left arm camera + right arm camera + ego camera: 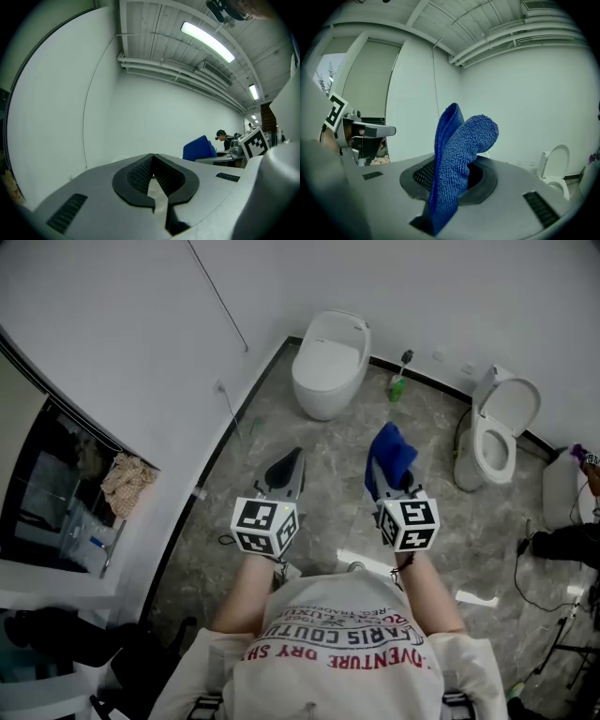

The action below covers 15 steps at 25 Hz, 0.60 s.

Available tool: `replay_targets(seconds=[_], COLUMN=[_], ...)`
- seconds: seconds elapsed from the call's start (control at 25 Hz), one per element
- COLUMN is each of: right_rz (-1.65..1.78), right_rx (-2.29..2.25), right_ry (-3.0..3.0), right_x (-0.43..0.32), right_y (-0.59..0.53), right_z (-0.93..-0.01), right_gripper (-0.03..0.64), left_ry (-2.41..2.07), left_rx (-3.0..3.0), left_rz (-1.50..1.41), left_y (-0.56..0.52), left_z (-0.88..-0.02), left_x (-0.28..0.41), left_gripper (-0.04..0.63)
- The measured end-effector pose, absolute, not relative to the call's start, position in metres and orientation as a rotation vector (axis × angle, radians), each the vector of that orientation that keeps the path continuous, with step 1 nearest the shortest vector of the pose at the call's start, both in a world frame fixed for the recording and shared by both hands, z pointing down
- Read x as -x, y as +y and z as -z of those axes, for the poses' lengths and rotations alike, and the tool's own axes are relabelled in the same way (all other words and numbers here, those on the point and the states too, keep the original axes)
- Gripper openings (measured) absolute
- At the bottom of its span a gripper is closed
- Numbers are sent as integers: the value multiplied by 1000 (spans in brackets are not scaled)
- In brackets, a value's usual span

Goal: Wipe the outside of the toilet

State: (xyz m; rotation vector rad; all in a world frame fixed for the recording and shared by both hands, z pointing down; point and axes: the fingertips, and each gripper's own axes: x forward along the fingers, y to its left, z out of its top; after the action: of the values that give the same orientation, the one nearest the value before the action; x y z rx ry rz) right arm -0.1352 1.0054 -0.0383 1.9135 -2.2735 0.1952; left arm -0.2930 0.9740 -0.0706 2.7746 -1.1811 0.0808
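Two white toilets stand against the far wall: one with its lid down [329,364] at the back middle, one with its lid up [499,427] at the right, also in the right gripper view [557,169]. My right gripper [387,468] is shut on a blue cloth [391,454] that stands up out of its jaws [457,159]. It hangs in the air well short of both toilets. My left gripper [285,470] is shut with nothing in it [153,174], level with the right one.
A green bottle with a brush [398,382] stands between the toilets. A white container [560,486] and black cables [539,549] lie at the right. A shelf with a rag [126,482] is on the left wall. Grey marbled floor [328,493] spreads below.
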Motion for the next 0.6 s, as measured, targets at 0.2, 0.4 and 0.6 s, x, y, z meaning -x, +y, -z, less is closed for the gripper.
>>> replay_targets(seconds=[0.2,0.4,0.6], right_rz=[-244,-295,-343], right_rx=[-1948,-1938,-1930], right_ry=[-2279,-2273,-2278], right_x=[136,127,101], right_y=[995,976,927], right_z=[33,17,-2], right_gripper=[72,72,72], left_ry=[-1186,-1195,-1223], left_rx=[-2757,-2725,-2687], left_rz=[-85,-110,-148], left_y=[964,945,899], left_z=[64,47,26], left_x=[301,298,281], left_gripper=[6,6,6])
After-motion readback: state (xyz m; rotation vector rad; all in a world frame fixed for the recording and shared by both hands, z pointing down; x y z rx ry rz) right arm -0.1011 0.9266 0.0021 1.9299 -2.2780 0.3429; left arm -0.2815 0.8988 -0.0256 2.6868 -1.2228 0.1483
